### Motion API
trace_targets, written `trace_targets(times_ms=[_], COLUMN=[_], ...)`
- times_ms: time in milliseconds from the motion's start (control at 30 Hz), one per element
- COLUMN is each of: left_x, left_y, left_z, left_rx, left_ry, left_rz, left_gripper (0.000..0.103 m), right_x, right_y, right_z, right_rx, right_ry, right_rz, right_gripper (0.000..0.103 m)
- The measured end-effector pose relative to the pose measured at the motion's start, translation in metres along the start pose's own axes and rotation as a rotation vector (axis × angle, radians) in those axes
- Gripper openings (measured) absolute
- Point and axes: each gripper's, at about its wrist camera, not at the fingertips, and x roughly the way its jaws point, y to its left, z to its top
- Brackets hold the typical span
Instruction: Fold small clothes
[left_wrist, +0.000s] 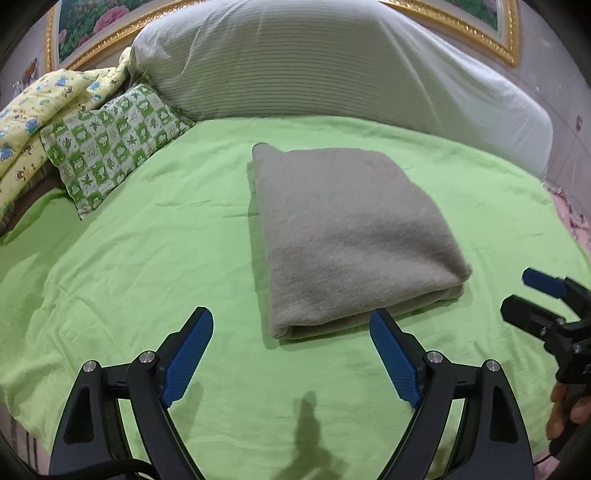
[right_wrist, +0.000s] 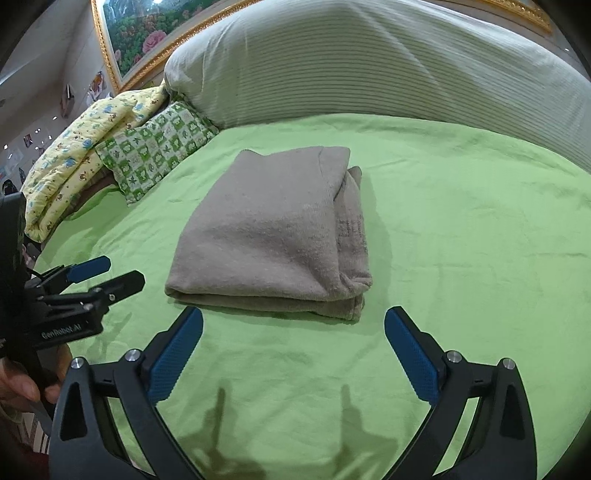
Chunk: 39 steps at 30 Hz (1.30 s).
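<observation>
A grey-brown garment (left_wrist: 351, 236) lies folded into a thick rectangle on the green sheet (left_wrist: 147, 258); it also shows in the right wrist view (right_wrist: 269, 236), with its stacked layers visible on the right side. My left gripper (left_wrist: 291, 332) is open and empty, just short of the garment's near edge. My right gripper (right_wrist: 293, 328) is open and empty, also just in front of the near edge. Each gripper shows in the other's view, the right one (left_wrist: 517, 291) and the left one (right_wrist: 118, 273), both apart from the garment.
A large striped white pillow (left_wrist: 332, 66) lies across the back of the bed. A green patterned cushion (left_wrist: 110, 144) and a yellow printed quilt (left_wrist: 37, 118) sit at the back left. A gold-framed flower picture (right_wrist: 147, 37) hangs behind.
</observation>
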Motion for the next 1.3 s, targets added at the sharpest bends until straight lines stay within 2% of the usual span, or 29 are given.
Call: trace_targets(times_ms=[567,1300], left_x=[0.026,0.023], left_y=[0.000,-0.007], left_z=[-0.004,0.004], left_rx=[-0.011,0.007], left_ry=[0.055,0.039], left_rz=[0.046,0.045], left_gripper=[0.087,0.088], right_x=[0.038,0.044], right_y=[0.003,0.007], right_z=[-0.004,-0.003], right_rx=[-0.017,-0.024], right_ry=[0.038,0.037], right_rz=[0.041,0.055], right_gripper=[0.099,0.099])
